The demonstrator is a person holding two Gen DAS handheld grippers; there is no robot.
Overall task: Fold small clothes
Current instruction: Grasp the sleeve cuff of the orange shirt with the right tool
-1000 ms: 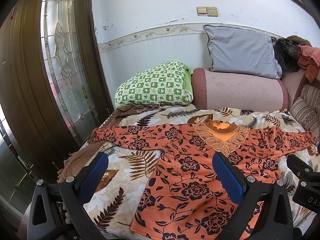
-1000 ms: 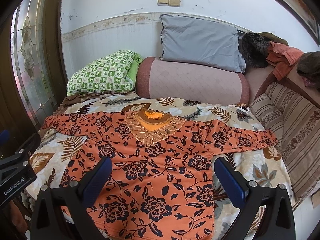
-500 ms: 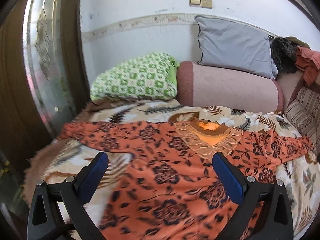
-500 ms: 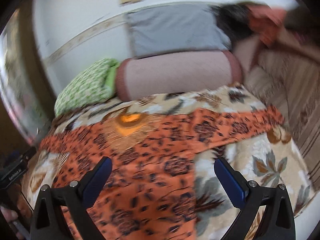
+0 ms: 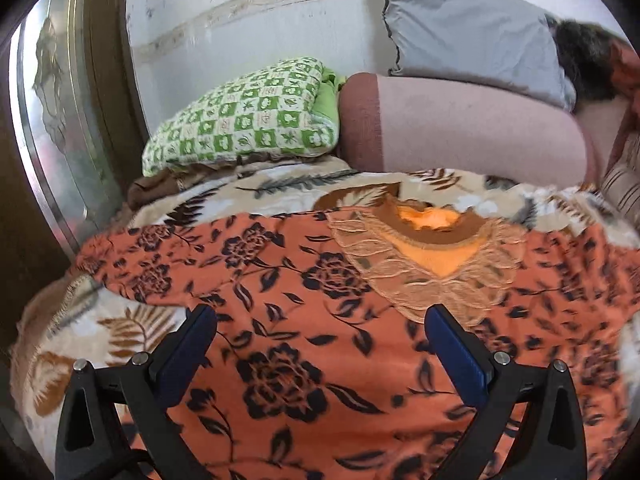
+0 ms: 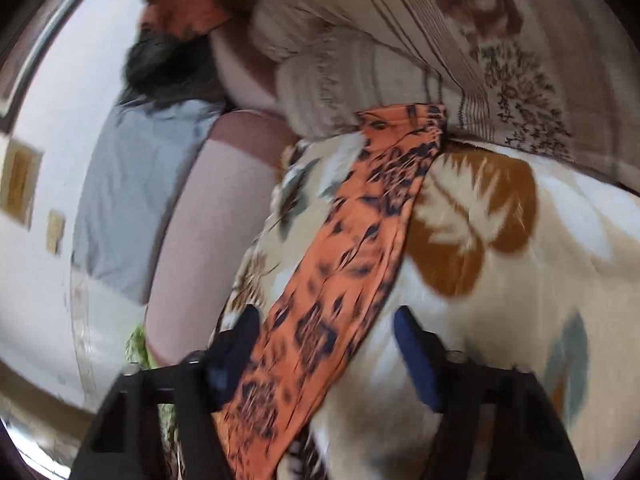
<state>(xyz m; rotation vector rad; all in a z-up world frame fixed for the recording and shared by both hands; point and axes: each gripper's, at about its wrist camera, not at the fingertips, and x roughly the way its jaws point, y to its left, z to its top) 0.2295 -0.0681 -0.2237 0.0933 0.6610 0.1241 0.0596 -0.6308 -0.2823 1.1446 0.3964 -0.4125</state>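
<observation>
Right wrist view was smeared, but my right gripper [image 6: 324, 344] stood open astride the sleeve [image 6: 360, 236] of the orange blouse [image 5: 320, 360], gripping nothing. My left gripper [image 5: 320, 344] hung open over the blouse's chest, just below the lace collar [image 5: 432, 256]. I judged the risk plain: closing blind could pinch the leaf blanket [image 6: 500, 280] beneath the blouse and drag both.

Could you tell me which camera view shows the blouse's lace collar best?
The left wrist view: the lace collar lies in plain sight on the spread-out blouse, just beyond the open left gripper. The right wrist view shows only a blurred sleeve running between the open right gripper's fingers, no collar.
</observation>
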